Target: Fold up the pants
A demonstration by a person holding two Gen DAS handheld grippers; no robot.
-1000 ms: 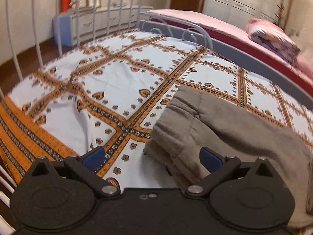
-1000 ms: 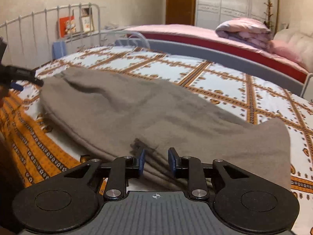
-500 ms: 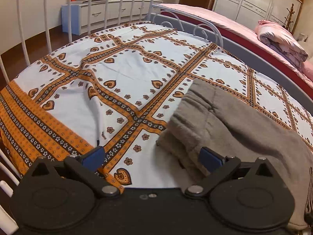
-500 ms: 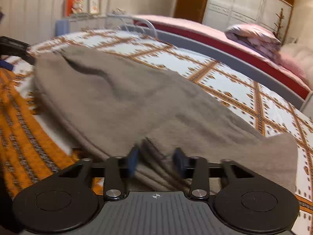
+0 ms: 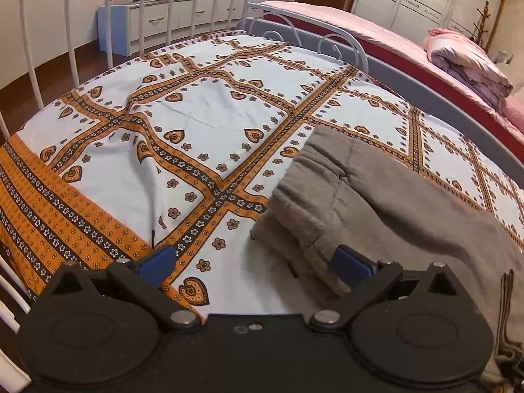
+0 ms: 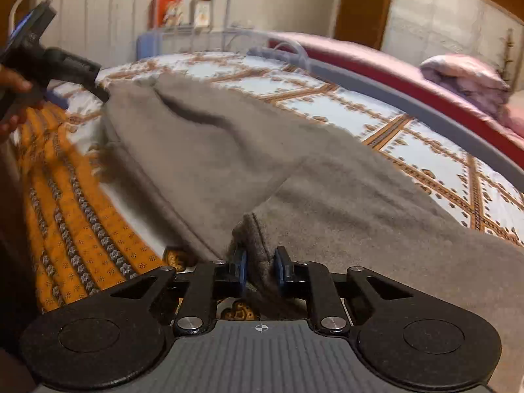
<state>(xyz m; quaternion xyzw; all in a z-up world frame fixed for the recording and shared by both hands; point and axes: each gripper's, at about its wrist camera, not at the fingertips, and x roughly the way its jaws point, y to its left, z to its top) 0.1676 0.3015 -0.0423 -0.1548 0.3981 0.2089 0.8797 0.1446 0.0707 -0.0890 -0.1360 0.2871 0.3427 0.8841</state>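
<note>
In the left wrist view, the left gripper (image 5: 253, 260) is kept spread wide over the patterned bedsheet (image 5: 203, 121), as before, its right pad beside the grey pants (image 5: 376, 203). In the right wrist view, the right gripper (image 6: 260, 268), just closed further, is now pinched on a raised fold of the pants (image 6: 229, 150), which was lying flat 1 second earlier.

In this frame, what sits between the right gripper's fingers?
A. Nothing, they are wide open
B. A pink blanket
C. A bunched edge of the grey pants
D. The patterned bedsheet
C: the right gripper has its blue fingers closed on a raised fold of the grey pants, pinched up off the bedsheet.
</note>
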